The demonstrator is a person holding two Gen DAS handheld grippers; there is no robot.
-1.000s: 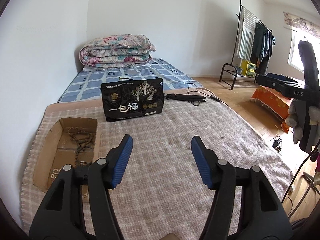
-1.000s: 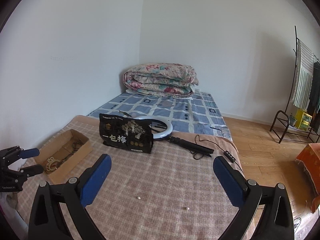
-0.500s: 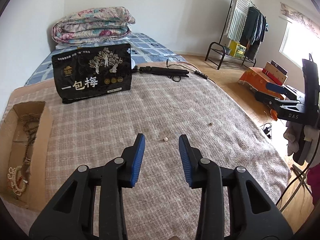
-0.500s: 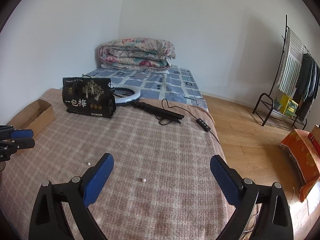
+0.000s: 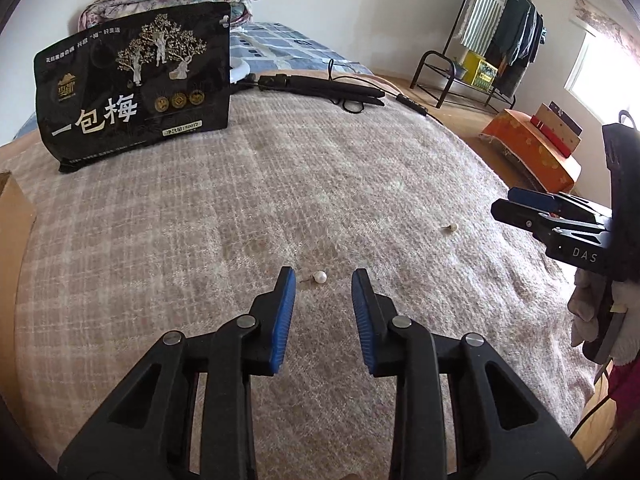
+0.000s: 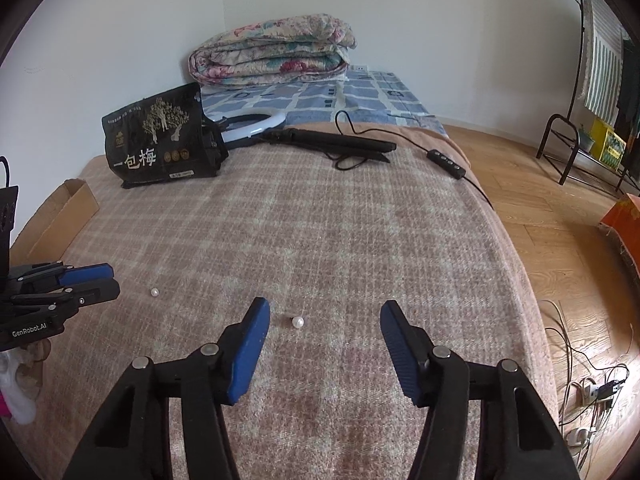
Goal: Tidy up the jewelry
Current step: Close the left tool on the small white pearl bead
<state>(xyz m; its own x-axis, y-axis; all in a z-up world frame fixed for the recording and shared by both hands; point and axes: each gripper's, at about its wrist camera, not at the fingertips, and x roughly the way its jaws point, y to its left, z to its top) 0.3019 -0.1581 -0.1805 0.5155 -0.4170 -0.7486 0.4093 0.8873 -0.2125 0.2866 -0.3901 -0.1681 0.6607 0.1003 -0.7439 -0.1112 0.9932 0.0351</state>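
Two pearl stud earrings lie loose on the plaid blanket (image 5: 280,200), one (image 5: 320,277) just beyond the left gripper (image 5: 323,280) tips, the other (image 6: 297,322) ahead of the right gripper (image 6: 325,312), nearer its left finger. Both claws tilt steeply down, jaws just closing: left narrow, right half-wide, neither touching yet. Light, hard, round and slippery, each pearl will likely roll; pinching squarely across the bead seems safest.

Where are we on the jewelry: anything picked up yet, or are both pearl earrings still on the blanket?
Neither is lifted yet. One pearl earring lies just ahead of the left gripper, the other pearl earring just ahead of the right gripper. Both sets of jaws have just been closing, with nothing between them. Left to do: grip each, then carry them to the cardboard box at the blanket's edge.
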